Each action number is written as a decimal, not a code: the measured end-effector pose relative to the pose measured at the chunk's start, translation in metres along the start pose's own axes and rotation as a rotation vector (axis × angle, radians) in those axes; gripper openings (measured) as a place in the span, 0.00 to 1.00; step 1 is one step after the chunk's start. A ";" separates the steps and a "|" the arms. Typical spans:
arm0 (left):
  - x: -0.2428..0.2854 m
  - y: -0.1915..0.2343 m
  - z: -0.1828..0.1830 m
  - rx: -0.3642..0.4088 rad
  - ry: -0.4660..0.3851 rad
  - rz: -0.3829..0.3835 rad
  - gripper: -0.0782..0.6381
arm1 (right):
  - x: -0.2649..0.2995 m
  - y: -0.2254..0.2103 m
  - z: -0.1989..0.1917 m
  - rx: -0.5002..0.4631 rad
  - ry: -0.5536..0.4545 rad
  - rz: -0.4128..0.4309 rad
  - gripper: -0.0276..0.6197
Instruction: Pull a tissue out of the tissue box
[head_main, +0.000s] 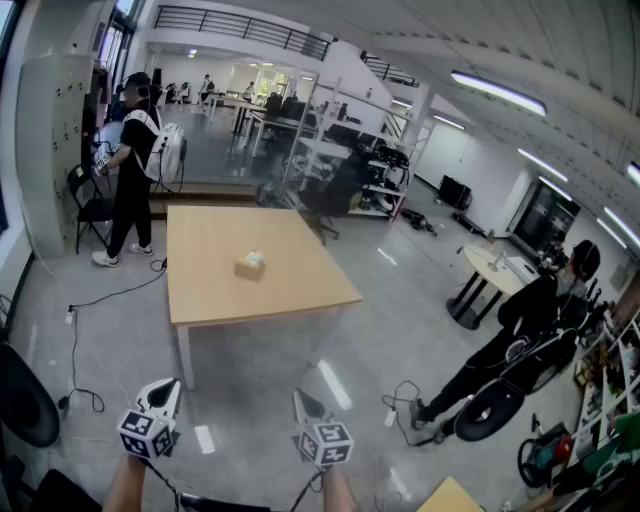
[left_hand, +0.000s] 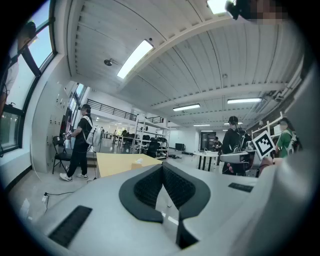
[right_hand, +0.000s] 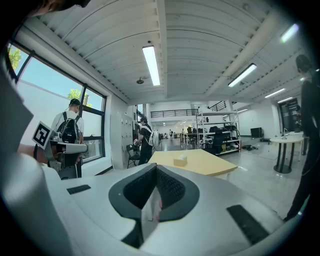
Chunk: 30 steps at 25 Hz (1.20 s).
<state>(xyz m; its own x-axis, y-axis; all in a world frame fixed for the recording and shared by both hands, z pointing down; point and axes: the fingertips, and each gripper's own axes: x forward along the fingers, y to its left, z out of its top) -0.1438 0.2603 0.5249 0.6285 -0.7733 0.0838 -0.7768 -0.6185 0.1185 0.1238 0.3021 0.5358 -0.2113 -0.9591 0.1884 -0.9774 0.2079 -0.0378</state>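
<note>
Tissue box (head_main: 250, 264) on table (head_main: 215, 235), well ahead of left gripper (head_main: 163, 392) and right gripper (head_main: 303, 403), both closed, empty.

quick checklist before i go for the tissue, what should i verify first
1. Tissue box upright on the table: ok.
2. Tissue showing at its top: ok, a white bit sticks up.
3. Grippers within reach of the box: not ok, both hang over the floor, short of the table.
4. Right gripper open to pinch: not ok, shut and empty.
5. Left gripper ready to steady the box: not ok, shut and empty.
6. Person away from the box: ok, standing beyond the table's far left corner.
</note>
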 end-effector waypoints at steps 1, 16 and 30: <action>0.001 0.001 -0.003 0.000 0.003 -0.003 0.12 | 0.001 0.000 0.000 -0.002 0.000 -0.001 0.06; 0.011 -0.003 -0.002 -0.004 0.004 -0.008 0.12 | 0.003 0.001 -0.003 0.008 0.014 0.027 0.06; 0.027 -0.035 -0.006 -0.016 0.008 0.035 0.12 | -0.013 -0.032 0.000 0.010 -0.005 0.061 0.06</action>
<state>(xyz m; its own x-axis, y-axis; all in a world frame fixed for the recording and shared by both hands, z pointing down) -0.0996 0.2621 0.5293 0.6013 -0.7933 0.0956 -0.7976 -0.5888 0.1309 0.1577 0.3080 0.5346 -0.2702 -0.9458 0.1804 -0.9628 0.2639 -0.0585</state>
